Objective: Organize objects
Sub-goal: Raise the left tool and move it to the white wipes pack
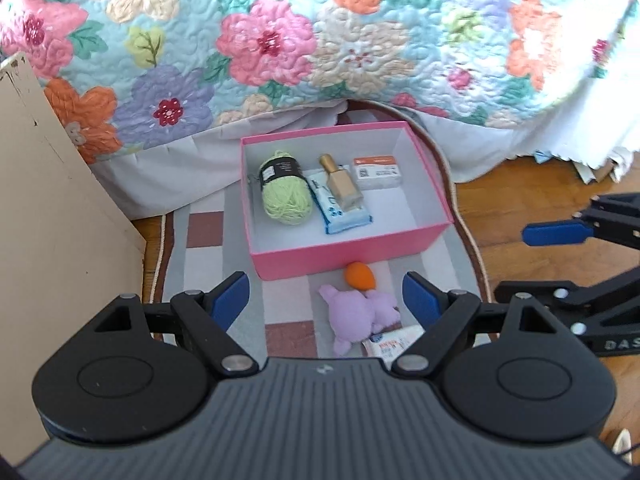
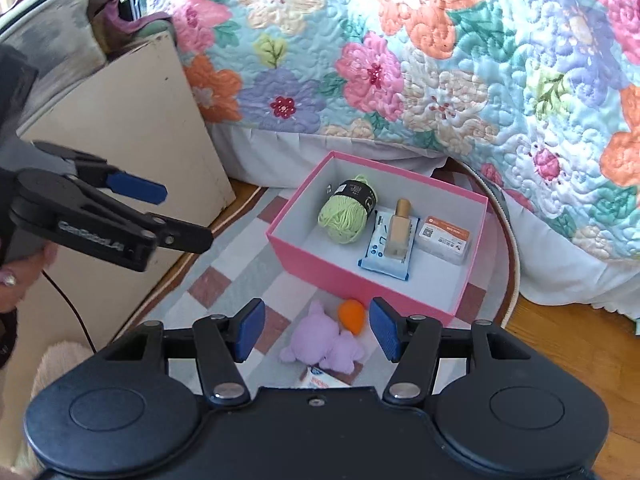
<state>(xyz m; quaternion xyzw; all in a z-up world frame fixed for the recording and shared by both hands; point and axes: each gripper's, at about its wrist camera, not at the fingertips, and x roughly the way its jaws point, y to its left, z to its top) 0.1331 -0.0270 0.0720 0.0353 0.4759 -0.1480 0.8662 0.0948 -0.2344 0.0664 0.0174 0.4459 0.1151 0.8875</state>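
Free floor in pink box point(image 1: 340, 258), right of carton point(image 1: 376, 172).

Both grippers are hanging above the rug point(image 1: 208, 248), angled steeply down toward it. The left gripper point(image 1: 326, 300) is standing with its blue pads wide apart and nothing between them. The right gripper point(image 2: 316, 330) is holding nothing either, its jaws a little narrower. A hand point(image 2: 12, 280) is gripping the left gripper's handle, off the rug's left edge.
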